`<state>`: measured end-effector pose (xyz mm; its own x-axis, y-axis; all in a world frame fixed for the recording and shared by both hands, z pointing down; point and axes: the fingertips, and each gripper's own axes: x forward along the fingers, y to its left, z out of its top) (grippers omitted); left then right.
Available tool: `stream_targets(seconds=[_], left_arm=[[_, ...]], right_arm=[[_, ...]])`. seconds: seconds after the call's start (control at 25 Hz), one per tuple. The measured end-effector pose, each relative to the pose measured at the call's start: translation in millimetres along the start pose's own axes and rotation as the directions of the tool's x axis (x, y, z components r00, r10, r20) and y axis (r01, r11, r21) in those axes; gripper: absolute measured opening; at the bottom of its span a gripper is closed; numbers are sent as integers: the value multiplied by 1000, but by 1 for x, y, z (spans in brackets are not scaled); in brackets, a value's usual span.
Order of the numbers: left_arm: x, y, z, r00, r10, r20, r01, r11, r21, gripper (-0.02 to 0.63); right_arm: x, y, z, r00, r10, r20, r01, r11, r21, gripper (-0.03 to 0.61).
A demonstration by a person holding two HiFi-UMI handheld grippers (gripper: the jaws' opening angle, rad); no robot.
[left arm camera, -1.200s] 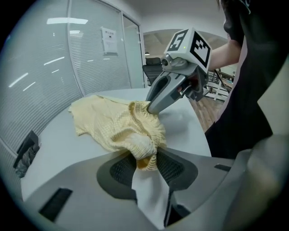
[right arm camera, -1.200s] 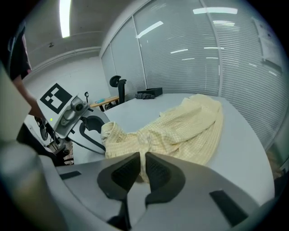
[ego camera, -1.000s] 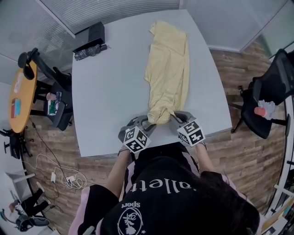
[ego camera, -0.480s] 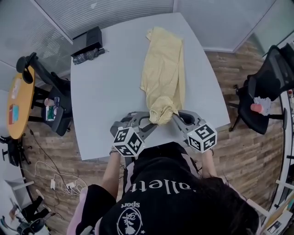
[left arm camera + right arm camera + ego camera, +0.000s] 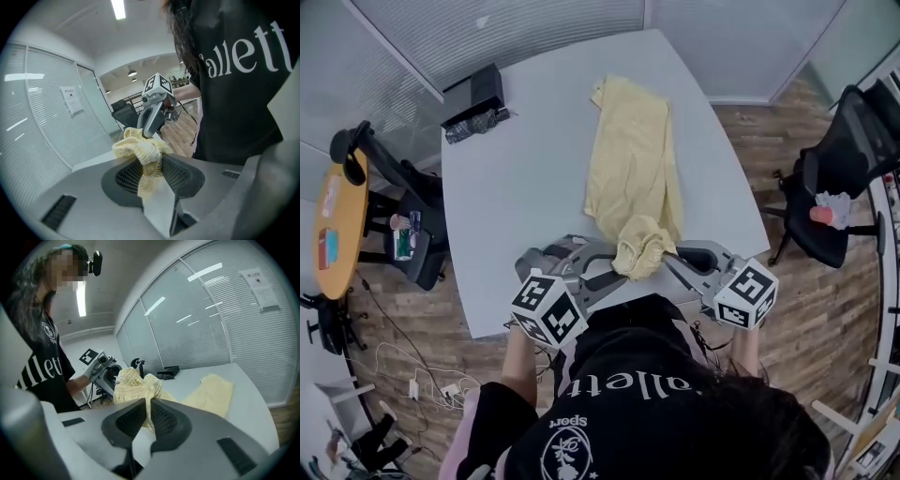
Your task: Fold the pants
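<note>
The left tongs (image 5: 615, 270) and the right tongs (image 5: 671, 255) each pinch the near end of the yellow pants (image 5: 633, 159); the rest lies on the table (image 5: 525, 178) beyond them. I would keep both level and carry this end evenly over the far end. Compared with a second ago, both are higher and the cloth is lifted.

The pants (image 5: 633, 169) are soft, ribbed cloth; the table (image 5: 525, 187) smooth and matt; the floor (image 5: 811, 309) wood-grained.
</note>
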<state>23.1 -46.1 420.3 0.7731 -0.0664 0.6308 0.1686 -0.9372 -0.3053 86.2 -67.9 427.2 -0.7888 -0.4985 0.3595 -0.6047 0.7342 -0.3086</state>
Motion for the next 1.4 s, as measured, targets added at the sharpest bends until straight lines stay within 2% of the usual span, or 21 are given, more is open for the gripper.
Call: stream_targets(seconds=[0.12, 0.32, 0.72, 0.88, 1.0, 1.24, 1.32, 1.4], left_arm=[[-2, 10, 3, 1000, -15, 10, 15, 1000, 21, 143], [12, 54, -16, 999, 40, -11, -40, 999, 22, 143], [37, 188, -45, 985, 141, -96, -135, 989, 63, 143], [61, 244, -66, 978, 183, -103, -181, 983, 31, 143], [84, 279, -96, 958, 237, -162, -239, 971, 7, 143], [134, 332, -161, 882, 356, -309, -386, 922, -42, 144], [149, 336, -185, 862, 363, -355, -406, 912, -55, 143], [163, 332, -208, 846, 346, -405, -402, 914, -60, 143]], right_arm=[[-4, -5, 9, 1000, 5, 9, -5, 1000, -15, 41], [11, -42, 20, 999, -48, -2, 48, 998, -44, 41], [49, -152, 85, 992, -112, 64, 119, 985, -126, 41], [69, -209, 102, 987, -146, 66, 153, 979, -132, 41], [90, -249, 103, 981, -188, 39, 191, 973, -127, 41], [137, -326, 82, 958, -287, -8, 286, 956, -70, 41], [153, -343, 68, 948, -316, -22, 316, 948, -28, 41], [168, -352, 50, 943, -330, -45, 331, 944, 5, 41]])
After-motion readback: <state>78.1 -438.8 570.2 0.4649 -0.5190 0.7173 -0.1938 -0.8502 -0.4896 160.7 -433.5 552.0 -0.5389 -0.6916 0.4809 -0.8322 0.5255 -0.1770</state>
